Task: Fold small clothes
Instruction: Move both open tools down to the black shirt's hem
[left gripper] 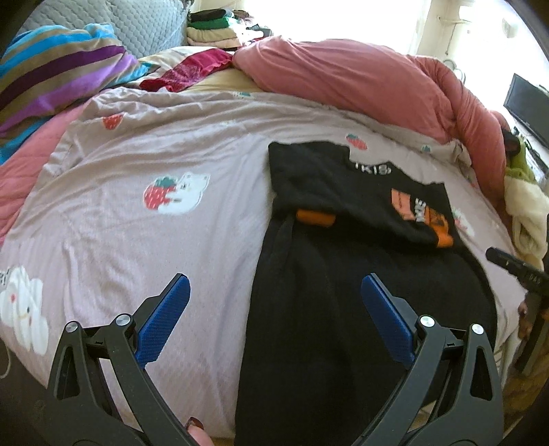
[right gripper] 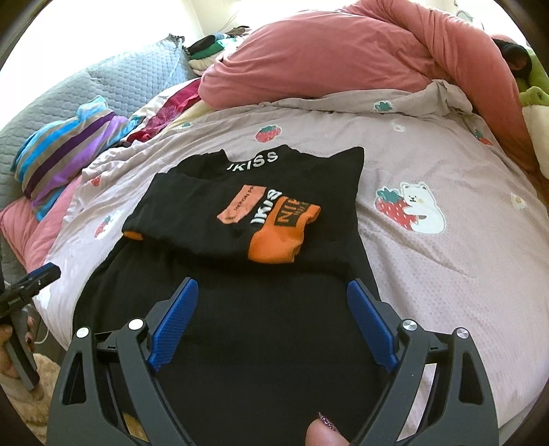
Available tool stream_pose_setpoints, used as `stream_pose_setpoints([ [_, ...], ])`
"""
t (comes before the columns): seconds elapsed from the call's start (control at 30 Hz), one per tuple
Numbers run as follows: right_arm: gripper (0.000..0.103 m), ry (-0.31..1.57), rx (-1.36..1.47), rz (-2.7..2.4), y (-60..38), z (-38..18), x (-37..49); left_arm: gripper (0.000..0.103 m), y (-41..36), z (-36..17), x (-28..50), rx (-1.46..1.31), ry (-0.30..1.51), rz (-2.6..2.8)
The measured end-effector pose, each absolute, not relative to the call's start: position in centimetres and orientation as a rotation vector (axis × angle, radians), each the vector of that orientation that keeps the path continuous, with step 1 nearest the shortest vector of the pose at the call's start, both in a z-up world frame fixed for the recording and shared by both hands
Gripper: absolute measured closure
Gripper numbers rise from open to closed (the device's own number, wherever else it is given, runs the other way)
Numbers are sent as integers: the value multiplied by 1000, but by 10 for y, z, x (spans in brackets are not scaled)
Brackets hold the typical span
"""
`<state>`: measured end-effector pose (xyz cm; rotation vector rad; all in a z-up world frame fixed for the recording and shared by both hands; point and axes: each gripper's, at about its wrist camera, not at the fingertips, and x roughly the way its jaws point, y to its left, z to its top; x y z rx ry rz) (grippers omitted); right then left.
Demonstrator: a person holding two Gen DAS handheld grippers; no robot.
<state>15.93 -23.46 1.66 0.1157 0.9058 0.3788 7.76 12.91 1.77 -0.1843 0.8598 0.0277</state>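
Observation:
A black top with orange cuffs and white "JKISS" lettering (right gripper: 260, 219) lies flat on the pink strawberry-print bedcover (right gripper: 446, 274); both sleeves are folded across the chest. It also shows in the left wrist view (left gripper: 343, 267). My left gripper (left gripper: 274, 284) is open and empty, hovering over the garment's lower left edge. My right gripper (right gripper: 272, 288) is open and empty above the lower body of the garment. The right gripper's tip shows in the left wrist view (left gripper: 507, 264), and the left gripper shows in the right wrist view (right gripper: 31, 284).
A bunched pink duvet (right gripper: 343, 58) lies along the far side. A striped blanket (left gripper: 58, 79) and a red cloth (left gripper: 192, 70) lie at the far left. A stack of folded clothes (left gripper: 216, 31) stands behind. The bedcover (left gripper: 137, 223) stretches left of the garment.

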Motion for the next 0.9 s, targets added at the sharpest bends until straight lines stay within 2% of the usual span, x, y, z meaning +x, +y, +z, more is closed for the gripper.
stream_pose_setpoints([
  [0.67,15,979,67,401,-253,-6,106,11,139,-21,20,-273,924,47],
  [0.73,15,993,61,409,-253,-9,101,20,139,-23,14,-282,933,42],
  [0.8,15,1002,45,412,-252,-12,96,22,138,-25,9,-286,939,32],
  [0.83,15,1006,42,413,-252,-13,95,33,137,-26,7,-288,944,25],
  [0.9,15,1017,39,414,-252,-16,91,43,136,-29,4,-294,956,19],
])
